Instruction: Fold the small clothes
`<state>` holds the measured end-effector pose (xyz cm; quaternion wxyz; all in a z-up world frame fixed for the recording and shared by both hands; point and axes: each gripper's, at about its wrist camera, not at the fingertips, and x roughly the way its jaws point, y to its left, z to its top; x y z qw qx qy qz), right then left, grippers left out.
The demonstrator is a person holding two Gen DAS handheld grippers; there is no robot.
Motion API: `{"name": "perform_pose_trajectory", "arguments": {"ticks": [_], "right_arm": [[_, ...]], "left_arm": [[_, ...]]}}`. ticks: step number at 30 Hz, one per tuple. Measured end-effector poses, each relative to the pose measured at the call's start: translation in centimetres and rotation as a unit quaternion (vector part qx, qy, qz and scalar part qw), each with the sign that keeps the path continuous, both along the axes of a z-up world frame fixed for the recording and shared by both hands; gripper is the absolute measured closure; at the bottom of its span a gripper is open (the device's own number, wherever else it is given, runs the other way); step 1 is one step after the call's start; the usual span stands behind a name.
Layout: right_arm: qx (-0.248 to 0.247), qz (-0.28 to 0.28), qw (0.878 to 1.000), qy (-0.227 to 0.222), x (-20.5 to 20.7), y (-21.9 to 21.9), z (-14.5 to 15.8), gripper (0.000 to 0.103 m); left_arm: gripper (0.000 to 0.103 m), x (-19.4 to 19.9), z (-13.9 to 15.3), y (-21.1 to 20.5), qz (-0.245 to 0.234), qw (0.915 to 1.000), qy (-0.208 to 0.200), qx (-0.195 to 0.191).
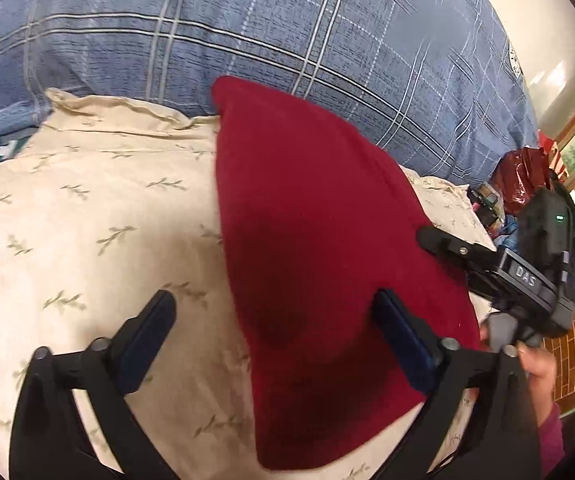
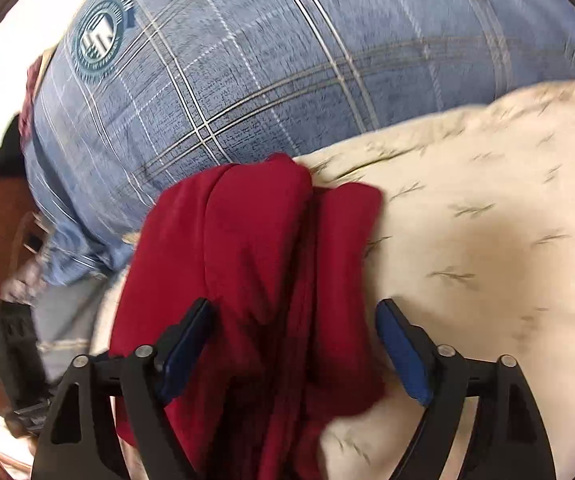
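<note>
**Red garment folded to a narrow strip, final folds still to come**

The red garment point(image 1: 319, 264) lies on a cream, leaf-sprigged pillow point(image 1: 87, 216) on the bed, its far end reaching the blue plaid bedding point(image 1: 287, 28) behind. In the left wrist view it reads as a long, smooth band with rounded edges, so the lengthwise folding looks largely done. The right wrist view shows stacked layers and a crease running along its length point(image 2: 255, 264), with one edge bunched near the pillow's seam. By my reading, what remains is a crosswise fold or two and some tidying.

The cloth is a soft, matte knit, thick enough to hold soft ridges instead of sharp creases. The pillow is puffy and yielding, a springy base for pressing folds.

The left tongs point(image 1: 275, 340) stand wide open above the near end of the strip, holding nothing. The right tongs point(image 2: 295, 344) are also spread wide, straddling the layers without pinching them; their black body shows at the strip's right side point(image 1: 499, 272).
</note>
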<state>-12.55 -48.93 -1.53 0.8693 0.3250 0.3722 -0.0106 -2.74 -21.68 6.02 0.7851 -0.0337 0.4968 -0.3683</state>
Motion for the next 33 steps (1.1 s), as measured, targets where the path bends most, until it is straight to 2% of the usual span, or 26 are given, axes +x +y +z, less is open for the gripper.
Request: {"name": "perform_pose_trajectory", "arguments": {"ticks": [2, 3, 6, 7, 8, 9, 11, 13, 16, 18, 20, 21, 23, 26, 27, 28, 31, 33], "right_arm": [[0.014, 0.008, 1.0, -0.01, 0.6, -0.2, -0.7, 0.014], [0.007, 0.025, 0.999, -0.021, 1.3, 0.5, -0.6, 0.014], [-0.004, 0.051, 0.999, -0.02, 2.2, 1.7, -0.6, 0.017], [-0.023, 0.057, 0.998, -0.019, 2.6, 2.3, -0.4, 0.026], [-0.038, 0.057, 0.998, -0.017, 2.7, 2.9, -0.1, 0.034], [-0.049, 0.043, 0.998, -0.013, 2.5, 3.2, 0.6, 0.038], [-0.046, 0.038, 0.998, -0.02, 2.0, 3.2, 1.2, 0.062], [-0.033, 0.045, 0.998, -0.038, 1.1, 3.2, 2.5, 0.065], [-0.035, 0.063, 0.996, -0.049, -0.3, 4.8, 4.5, 0.066], [-0.027, 0.079, 0.995, -0.055, -1.2, 6.3, 5.5, 0.066], [-0.008, 0.097, 0.994, -0.054, -2.0, 7.9, 5.9, 0.066], [0.002, 0.105, 0.993, -0.053, -2.2, 8.7, 5.7, 0.066], [0.007, 0.119, 0.992, -0.05, -2.3, 10.4, 4.8, 0.057], [-0.029, 0.106, 0.994, 0.011, -1.5, 11.7, 2.8, 0.055], [-0.04, 0.095, 0.994, 0.021, -1.8, 11.7, 2.6, 0.054], [-0.037, 0.087, 0.996, 0.009, -2.6, 11.5, 3.1, 0.054], [-0.06, 0.069, 0.995, -0.031, -5.0, 11.5, 6.0, 0.054], [-0.079, 0.093, 0.991, -0.063, -5.9, 12.8, 7.9, 0.054]], "left_arm": [[0.0, 0.4, -0.6, -0.7, -0.011, 0.9999, 0.008, -0.005], [0.0, 0.5, -0.7, -1.0, -0.016, 0.9997, 0.013, -0.009], [0.0, 0.9, -1.0, -1.8, -0.019, 0.9994, 0.023, -0.02], [0.0, 0.9, -1.0, -2.1, -0.021, 0.9993, 0.023, -0.018], [0.005, 0.8, -0.9, -2.4, -0.027, 0.9993, 0.021, -0.017], [0.012, 0.6, -0.7, -2.7, -0.034, 0.999, 0.02, -0.018], [0.026, 0.0, 0.4, -2.8, -0.039, 0.9992, 0.005, -0.011], [0.036, -0.5, 1.8, -2.3, -0.051, 0.9986, -0.006, -0.009], [0.038, -1.4, 4.0, -0.4, -0.052, 0.9984, 0.003, -0.022], [0.038, -2.7, 5.8, 1.7, -0.048, 0.9987, -0.015, -0.013], [0.037, -3.9, 6.5, 3.8, -0.041, 0.9989, -0.023, 0.002], [0.037, -4.3, 6.4, 4.7, -0.033, 0.9992, -0.02, 0.009], [0.036, -4.8, 4.9, 6.4, -0.015, 0.9996, -0.005, 0.024], [0.031, -5.2, 1.7, 7.9, 0.008, 0.9977, 0.013, 0.066], [0.031, -5.4, 1.6, 8.7, 0.017, 0.9984, 0.007, 0.053], [0.029, -5.7, 1.8, 9.2, 0.021, 0.9987, 0.001, 0.047], [0.028, -6.1, 3.1, 9.4, 0.035, 0.9964, -0.04, 0.066], [0.028, -6.0, 3.6, 8.8, 0.04, 0.994, -0.063, 0.08]]}}
